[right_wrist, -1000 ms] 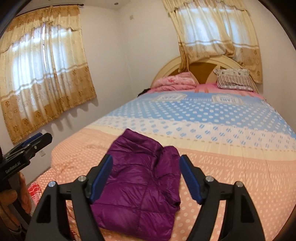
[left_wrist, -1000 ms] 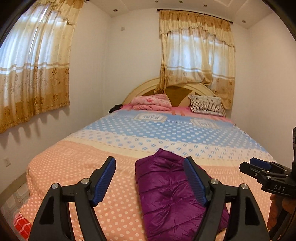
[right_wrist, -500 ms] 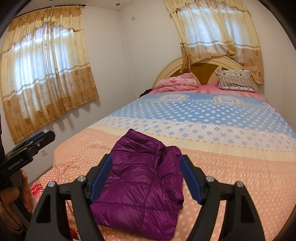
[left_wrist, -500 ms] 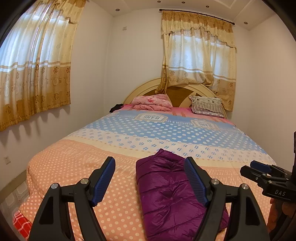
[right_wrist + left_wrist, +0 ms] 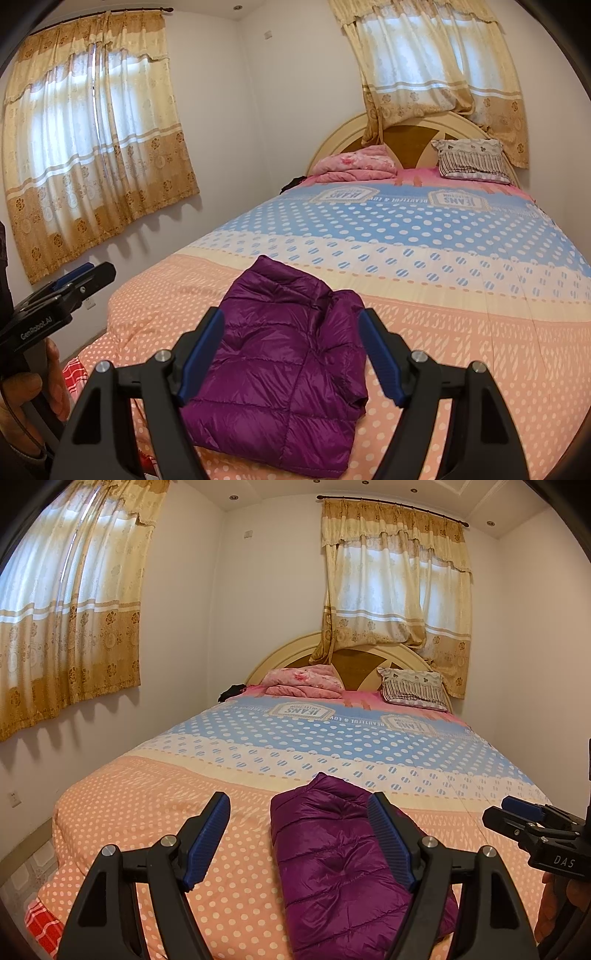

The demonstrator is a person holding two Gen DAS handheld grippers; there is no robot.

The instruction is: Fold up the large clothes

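Purple jacket [image 5: 284,373] lies folded in compact bundle at near edge of bed [image 5: 461,332], 6 o'clock in both views. Left gripper [image 5: 299,840] spread wide, empty, above bed. Right gripper [image 5: 290,360] likewise spread, empty, clear of fabric. Judgement: folding looks done or nearly. Next: tidy loose right flap, else withdraw.

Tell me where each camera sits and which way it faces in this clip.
Left wrist: on the left tool, above the bed's foot, facing the headboard; its open fingers frame the jacket's left edge; the right tool and a hand show at right.
Right wrist: on the right tool, facing the same way from further right; open fingers straddle the jacket; the left tool and hand show at left.
Shared: folded jacket, bed, headboard, pillow, both curtains.
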